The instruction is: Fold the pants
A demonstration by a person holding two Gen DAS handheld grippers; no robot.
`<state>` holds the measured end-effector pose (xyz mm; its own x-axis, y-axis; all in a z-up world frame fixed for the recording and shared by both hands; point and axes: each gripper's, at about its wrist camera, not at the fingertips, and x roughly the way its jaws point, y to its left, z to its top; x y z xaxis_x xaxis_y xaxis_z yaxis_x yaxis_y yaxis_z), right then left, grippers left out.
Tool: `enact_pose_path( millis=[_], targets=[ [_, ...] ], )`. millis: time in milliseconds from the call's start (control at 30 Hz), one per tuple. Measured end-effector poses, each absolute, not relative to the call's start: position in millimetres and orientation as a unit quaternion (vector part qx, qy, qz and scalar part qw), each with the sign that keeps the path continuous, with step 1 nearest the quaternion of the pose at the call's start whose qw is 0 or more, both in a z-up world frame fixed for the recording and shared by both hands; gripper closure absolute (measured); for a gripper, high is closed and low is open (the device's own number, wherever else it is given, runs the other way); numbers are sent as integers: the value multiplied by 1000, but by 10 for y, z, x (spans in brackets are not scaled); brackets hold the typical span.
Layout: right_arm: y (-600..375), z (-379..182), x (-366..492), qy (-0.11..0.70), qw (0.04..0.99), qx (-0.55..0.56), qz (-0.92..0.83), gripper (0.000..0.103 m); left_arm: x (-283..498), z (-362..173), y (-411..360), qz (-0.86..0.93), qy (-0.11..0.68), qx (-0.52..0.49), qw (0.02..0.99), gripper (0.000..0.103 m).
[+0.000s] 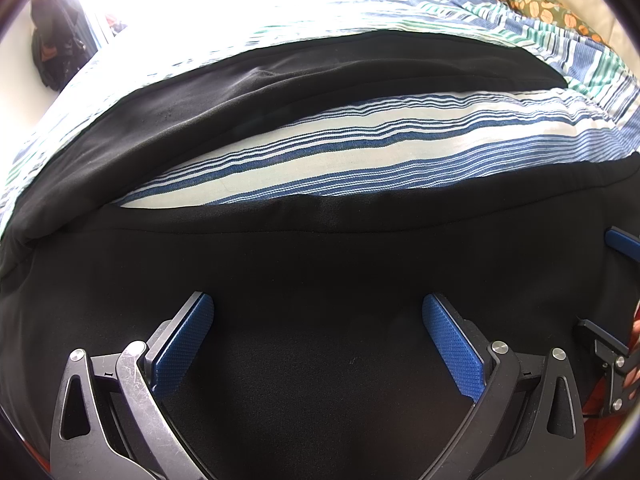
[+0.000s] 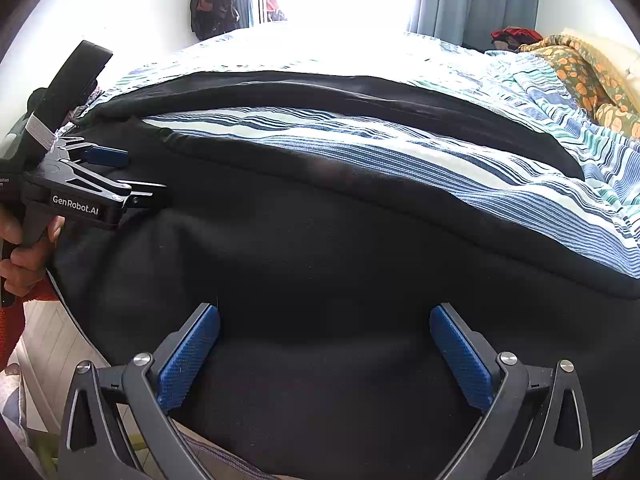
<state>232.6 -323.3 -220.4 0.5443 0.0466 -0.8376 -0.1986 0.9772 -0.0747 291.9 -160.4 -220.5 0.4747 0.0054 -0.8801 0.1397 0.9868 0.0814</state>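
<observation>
Bedroom, bright window w/ grey-blue curtain point(image 2: 472, 0) at far end; dark bag/clothing point(image 2: 212, 4) hung by wall.

- Bed point(image 1: 360, 144): striped blue/white/green cover, carries everything.
- Pants point(image 1: 320, 264): black, spread flat across bed. Near leg lies directly under both tongs; far leg point(image 1: 280, 80) beyond, strip of striped cover showing between legs. Legs join off to left of left tongs.
- Left tongs point(image 1: 318, 308): wide open, blue pads apart, nothing held, over near leg. Contact w/ cloth: cannot tell.
- Right tongs point(image 2: 324, 316): wide open, empty, over near leg close to bed's near edge; just right of left tongs.
- Orange-patterned blanket point(image 2: 584, 76): bunched well beyond and right of right tongs.

Stage, est.: legs not yet laid together; grip on near leg prob. next.

Risks, est.:
- Black on black: edge/seam hard to pick out, so tongs may pinch one layer only and leg opens on lift.
- Pads biting too deep could grab bed cover w/ cloth, dragging stripes up.
- Uneven lift btw two tongs would skew fold, legs misaligned.
- Cloth near bed edge may slide off toward floor if pulled nearward.
</observation>
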Motion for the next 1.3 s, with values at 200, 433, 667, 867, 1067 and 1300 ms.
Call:
enact_pose_path(
  millis=[200,433,667,867,1067,1300],
  targets=[
    [-3875,-1983,2326,475,879,-24,-38,0,2905,-2192,-1589,-43,513,72,854,1],
    [-4694,-1892,2157,451,866,59,-206,1,2904,-2188,-1568,-43,511,73,855,1],
    [-4935,-1923,2180,448,857,82,-241,0,2924,-2186,-1559,-43,513,74,854,1],
    [-4976,-1961,2209,444,859,91,-239,0,2972,-2120,-1535,-59,526,77,845,0],
    [-4945,-1984,2147,442,859,91,-242,0,2881,-1964,-1138,-60,553,104,825,0],
    [-4927,-1962,2138,441,858,90,-247,0,2662,-1920,212,50,582,31,811,0]
  ],
)
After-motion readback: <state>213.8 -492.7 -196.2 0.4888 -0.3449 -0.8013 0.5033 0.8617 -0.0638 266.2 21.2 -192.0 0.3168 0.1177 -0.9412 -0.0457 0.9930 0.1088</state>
